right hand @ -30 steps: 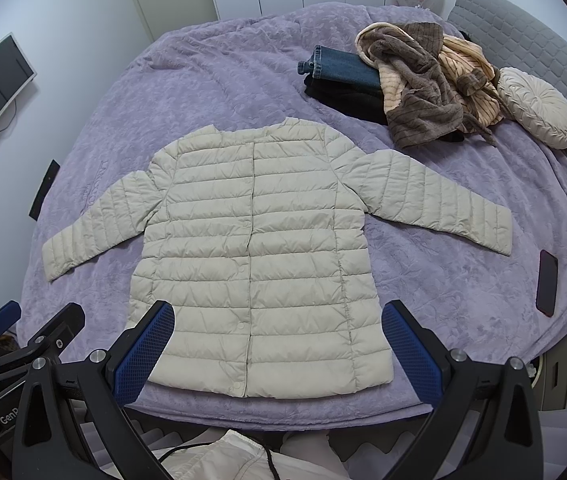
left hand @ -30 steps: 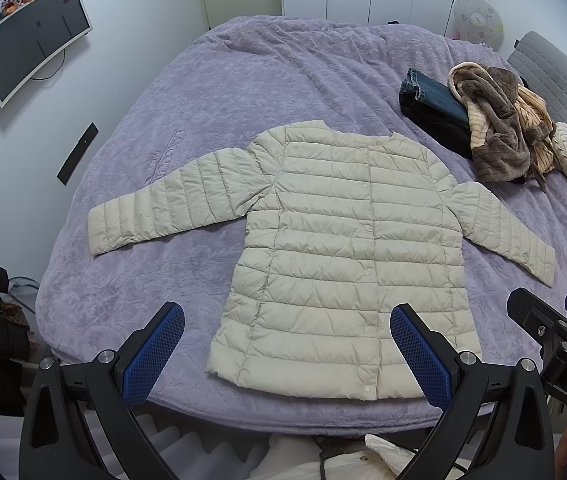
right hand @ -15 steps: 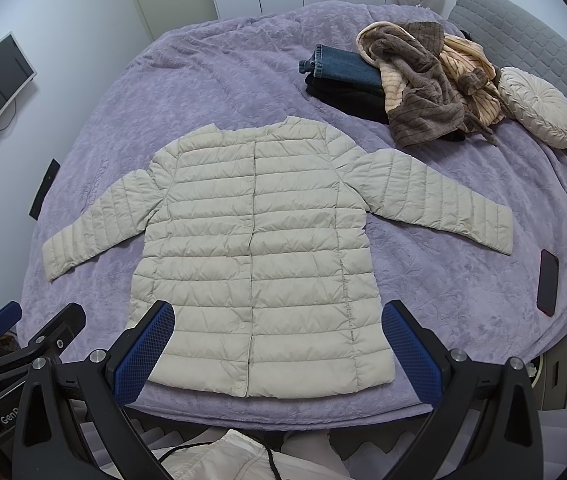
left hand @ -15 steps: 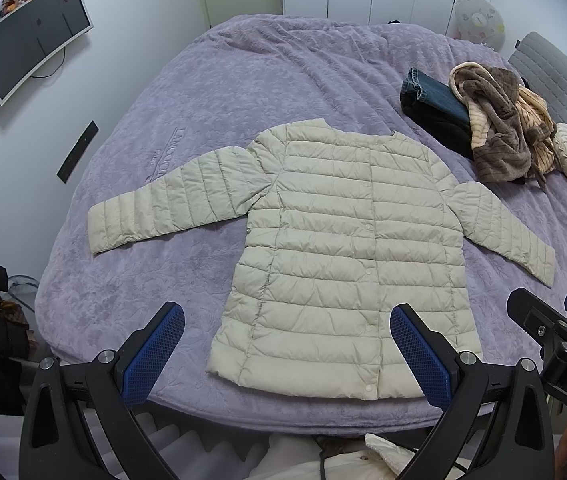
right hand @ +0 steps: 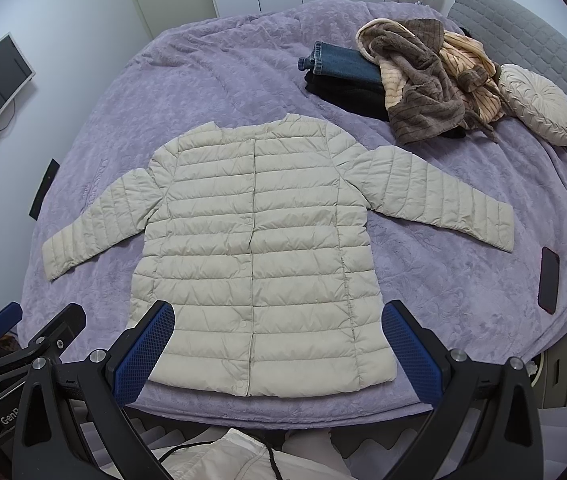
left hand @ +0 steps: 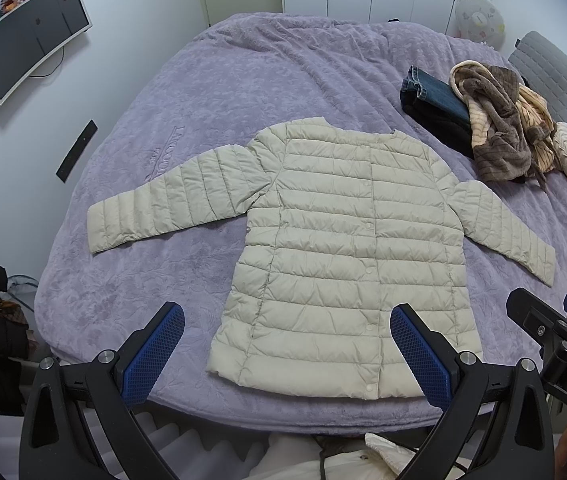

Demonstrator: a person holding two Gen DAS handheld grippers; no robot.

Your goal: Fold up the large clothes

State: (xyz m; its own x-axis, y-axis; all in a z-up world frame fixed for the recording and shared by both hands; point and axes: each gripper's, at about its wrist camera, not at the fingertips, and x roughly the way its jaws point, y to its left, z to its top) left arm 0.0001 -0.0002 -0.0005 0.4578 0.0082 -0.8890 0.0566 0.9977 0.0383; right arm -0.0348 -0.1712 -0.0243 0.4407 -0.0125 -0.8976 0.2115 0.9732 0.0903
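A cream quilted puffer jacket lies flat and buttoned on the purple bedspread, both sleeves spread out, hem towards me. It also shows in the right wrist view. My left gripper is open and empty, held above the hem at the bed's near edge. My right gripper is open and empty, also above the hem. The right gripper shows at the right edge of the left wrist view, and the left gripper at the left edge of the right wrist view.
A pile of clothes, folded jeans and a brown fleece, lies at the far right with a round cream cushion. A dark phone lies near the bed's right edge. A monitor hangs on the left wall.
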